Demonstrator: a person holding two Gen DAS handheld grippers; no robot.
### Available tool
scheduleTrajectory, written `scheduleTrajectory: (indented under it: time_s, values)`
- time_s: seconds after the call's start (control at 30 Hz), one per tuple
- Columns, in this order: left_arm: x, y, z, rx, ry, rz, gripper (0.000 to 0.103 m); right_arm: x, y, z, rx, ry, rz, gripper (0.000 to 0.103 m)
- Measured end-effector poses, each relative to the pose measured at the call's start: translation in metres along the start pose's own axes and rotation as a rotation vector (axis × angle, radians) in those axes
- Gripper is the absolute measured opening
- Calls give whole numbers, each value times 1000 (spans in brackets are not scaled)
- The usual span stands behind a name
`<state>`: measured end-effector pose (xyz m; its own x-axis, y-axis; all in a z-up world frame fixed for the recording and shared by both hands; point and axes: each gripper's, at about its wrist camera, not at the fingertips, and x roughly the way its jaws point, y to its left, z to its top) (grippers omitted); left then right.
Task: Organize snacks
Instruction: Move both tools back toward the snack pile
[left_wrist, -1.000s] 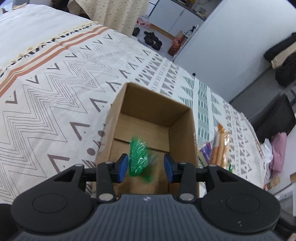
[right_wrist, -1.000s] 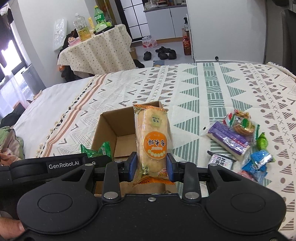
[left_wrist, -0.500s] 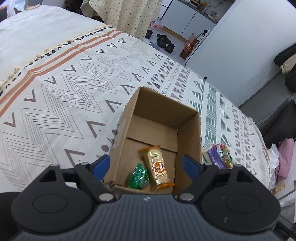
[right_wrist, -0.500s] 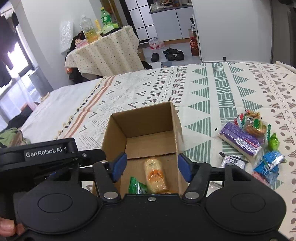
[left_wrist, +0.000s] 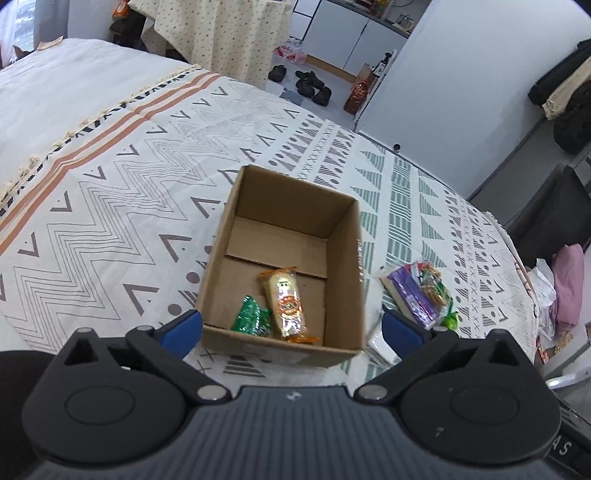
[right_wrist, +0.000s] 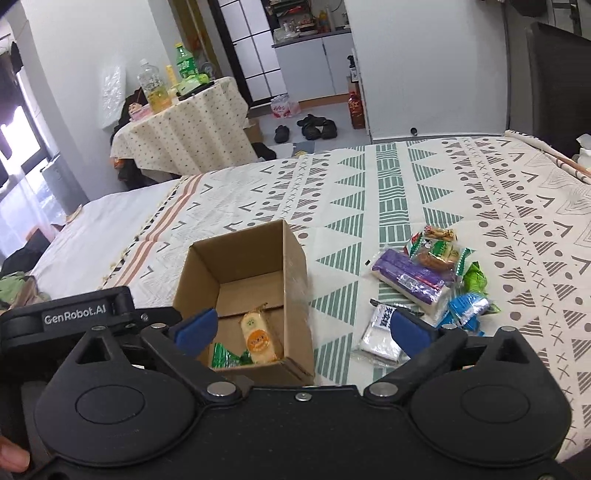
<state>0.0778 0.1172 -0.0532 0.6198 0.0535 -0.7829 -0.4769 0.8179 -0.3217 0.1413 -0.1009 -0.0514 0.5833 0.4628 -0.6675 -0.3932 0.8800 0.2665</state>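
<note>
An open cardboard box (left_wrist: 343, 236) (right_wrist: 295, 266) stands on the patterned bedspread. Inside it lie a green snack packet (left_wrist: 249, 317) (right_wrist: 223, 359) and an orange rice-cracker pack (left_wrist: 286, 304) (right_wrist: 258, 339). A pile of loose snacks, with a purple pack (right_wrist: 404, 275) (left_wrist: 410, 299), a white packet (right_wrist: 380, 332) and blue packets (right_wrist: 467, 306), lies to the right of the box. My left gripper (left_wrist: 291, 328) is open and empty above the box's near edge. My right gripper (right_wrist: 301, 330) is open and empty, above the box's near right side.
The left gripper's body (right_wrist: 74, 314) shows at the left of the right wrist view. The bedspread (left_wrist: 110, 206) stretches left and beyond the box. A cloth-covered table with bottles (right_wrist: 181, 125), shoes (right_wrist: 314, 125) on the floor and a white cabinet (right_wrist: 424, 66) stand past the bed.
Both grippers opened and dropped their snacks into the box: the green packet from the left, the rice-cracker pack from the right. Both then drew back and up from the box.
</note>
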Motion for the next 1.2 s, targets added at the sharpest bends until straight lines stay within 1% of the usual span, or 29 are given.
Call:
scheduleTrajectory:
  time_s: [0.1,0.2,0.43,0.6,0.9,1.2]
  values:
    - [-6,-9,-4,17,-12,-7,103,-11,-5,-1,-5,-10,11,103]
    - [-11,-17,-9,27,-18,-15,103,-20,-10,-4,-7,-20,7,103]
    - [-20,-36,-18,61,-26,-29,103,-37,-27,-7,10,-38,-24,103]
    - [-22,-48,-25,85,-18,-39,103,-47,-41,-8,27,-48,-38,103]
    - [-12,-68,-37,109,27,-31,103,-55,-68,-13,69,-36,-60,103]
    - [16,-96,-49,142,77,-49,103,-56,-105,-22,116,-21,-78,103]
